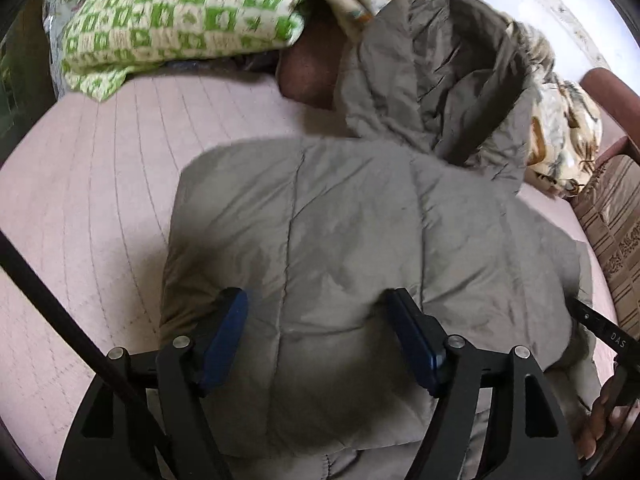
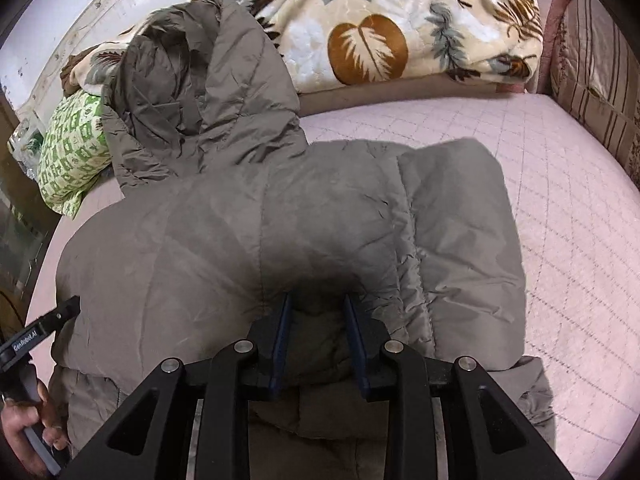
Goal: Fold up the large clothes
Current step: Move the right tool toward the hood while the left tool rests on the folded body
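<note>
A grey-brown padded jacket lies folded on the pink quilted bed, its hood spread toward the pillows. My left gripper is open just above the jacket's near edge, with nothing between its blue pads. In the right wrist view the jacket fills the middle and the hood lies at upper left. My right gripper is partly closed over a puffed fold of the jacket's near edge; fabric bulges between the pads.
A green-and-cream patterned pillow and a leaf-print blanket lie at the head of the bed. A striped cushion lines the right side. The other gripper and hand show at each view's edge.
</note>
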Action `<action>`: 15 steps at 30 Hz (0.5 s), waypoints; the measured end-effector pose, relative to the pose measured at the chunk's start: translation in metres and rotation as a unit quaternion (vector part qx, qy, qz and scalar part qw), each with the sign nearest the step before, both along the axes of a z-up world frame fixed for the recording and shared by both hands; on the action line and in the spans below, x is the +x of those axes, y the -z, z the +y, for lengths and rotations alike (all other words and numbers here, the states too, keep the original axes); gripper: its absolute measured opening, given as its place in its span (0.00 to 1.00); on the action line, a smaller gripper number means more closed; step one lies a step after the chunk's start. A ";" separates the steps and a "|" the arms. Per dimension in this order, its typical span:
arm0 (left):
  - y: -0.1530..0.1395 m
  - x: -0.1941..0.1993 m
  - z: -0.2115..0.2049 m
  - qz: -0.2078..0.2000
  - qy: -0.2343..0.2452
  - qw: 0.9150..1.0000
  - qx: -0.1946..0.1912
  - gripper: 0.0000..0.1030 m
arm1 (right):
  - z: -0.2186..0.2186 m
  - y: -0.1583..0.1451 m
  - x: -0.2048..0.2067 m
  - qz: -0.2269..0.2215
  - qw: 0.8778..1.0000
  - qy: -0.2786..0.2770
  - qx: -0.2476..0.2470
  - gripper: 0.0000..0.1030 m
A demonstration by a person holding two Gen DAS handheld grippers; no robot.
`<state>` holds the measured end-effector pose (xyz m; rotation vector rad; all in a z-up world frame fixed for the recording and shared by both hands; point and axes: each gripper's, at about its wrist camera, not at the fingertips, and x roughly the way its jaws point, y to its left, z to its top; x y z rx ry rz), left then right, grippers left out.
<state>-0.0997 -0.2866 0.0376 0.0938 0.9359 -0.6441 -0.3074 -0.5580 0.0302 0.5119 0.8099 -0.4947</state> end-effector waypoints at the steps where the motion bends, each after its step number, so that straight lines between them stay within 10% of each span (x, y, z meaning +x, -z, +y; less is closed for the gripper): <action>1: -0.007 0.000 0.001 -0.003 0.004 1.000 -0.008 0.72 | 0.001 -0.007 -0.001 -0.009 1.000 -0.004 -0.004 0.29; 15: -0.051 0.001 0.006 -0.024 0.003 1.000 -0.019 0.72 | -0.007 -0.106 0.038 -0.050 0.997 -0.052 -0.019 0.33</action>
